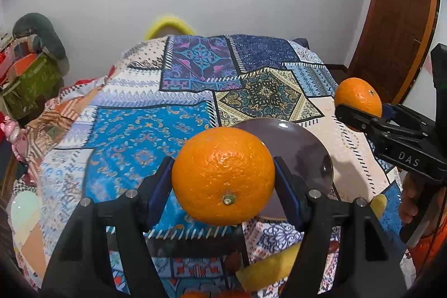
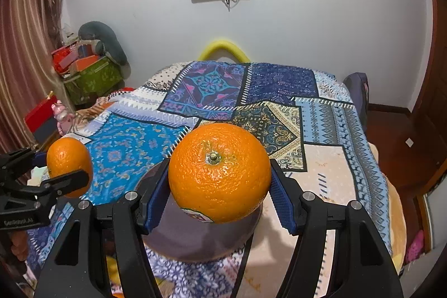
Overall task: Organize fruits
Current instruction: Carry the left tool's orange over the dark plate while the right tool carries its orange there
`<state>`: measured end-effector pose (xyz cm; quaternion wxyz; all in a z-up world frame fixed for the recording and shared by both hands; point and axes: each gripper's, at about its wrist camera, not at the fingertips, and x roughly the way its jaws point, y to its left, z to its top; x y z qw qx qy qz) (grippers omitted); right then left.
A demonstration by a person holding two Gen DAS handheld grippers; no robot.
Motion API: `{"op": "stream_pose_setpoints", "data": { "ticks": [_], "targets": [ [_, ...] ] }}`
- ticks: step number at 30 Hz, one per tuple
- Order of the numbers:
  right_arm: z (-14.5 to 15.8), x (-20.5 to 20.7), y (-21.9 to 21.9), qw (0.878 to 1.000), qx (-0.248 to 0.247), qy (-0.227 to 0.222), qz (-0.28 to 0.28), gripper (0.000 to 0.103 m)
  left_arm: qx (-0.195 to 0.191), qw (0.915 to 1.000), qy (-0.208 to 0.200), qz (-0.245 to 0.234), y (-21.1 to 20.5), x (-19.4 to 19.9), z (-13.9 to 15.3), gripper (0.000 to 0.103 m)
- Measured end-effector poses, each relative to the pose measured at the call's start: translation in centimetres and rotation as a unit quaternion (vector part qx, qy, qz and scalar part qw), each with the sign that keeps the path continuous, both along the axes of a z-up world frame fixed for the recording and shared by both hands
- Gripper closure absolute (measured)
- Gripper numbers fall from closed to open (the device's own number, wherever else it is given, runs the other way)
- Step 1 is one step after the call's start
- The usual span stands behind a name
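My left gripper (image 1: 223,175) is shut on an orange (image 1: 223,176), held above the patterned tablecloth just left of a dark purple plate (image 1: 301,150). My right gripper (image 2: 219,178) is shut on a second orange (image 2: 219,172), which bears a sticker, directly above the same plate (image 2: 195,242). Each gripper shows in the other's view: the right one with its orange (image 1: 358,97) at the right edge, the left one with its orange (image 2: 69,158) at the left edge. Yellow fruit (image 1: 268,267) lies below, near the table's front, partly hidden.
The table wears a patchwork cloth (image 1: 134,136). A yellow chair back (image 2: 223,48) stands behind it. Boxes and a green bin (image 2: 92,74) crowd the left wall. A wooden door (image 1: 396,27) is at the right. More orange fruit peeks in at the bottom edge (image 1: 195,294).
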<state>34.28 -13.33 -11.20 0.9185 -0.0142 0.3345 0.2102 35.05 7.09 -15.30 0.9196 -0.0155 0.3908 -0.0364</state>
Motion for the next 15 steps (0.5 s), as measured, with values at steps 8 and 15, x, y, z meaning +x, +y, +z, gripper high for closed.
{"op": "stream_pose_setpoints", "data": {
  "ticks": [8, 15],
  "targets": [
    [-2.0, 2.8, 1.2, 0.999, -0.028, 0.020, 0.004, 0.041, -0.018, 0.9992, 0.035, -0.002, -0.3, 4.2, -2.9, 0.034],
    [-4.2, 5.0, 1.7, 0.998, -0.046, 0.052, 0.005, 0.041, -0.003, 0.9981, 0.060, -0.015, -1.6, 6.6, -5.3, 0.034]
  ]
}}
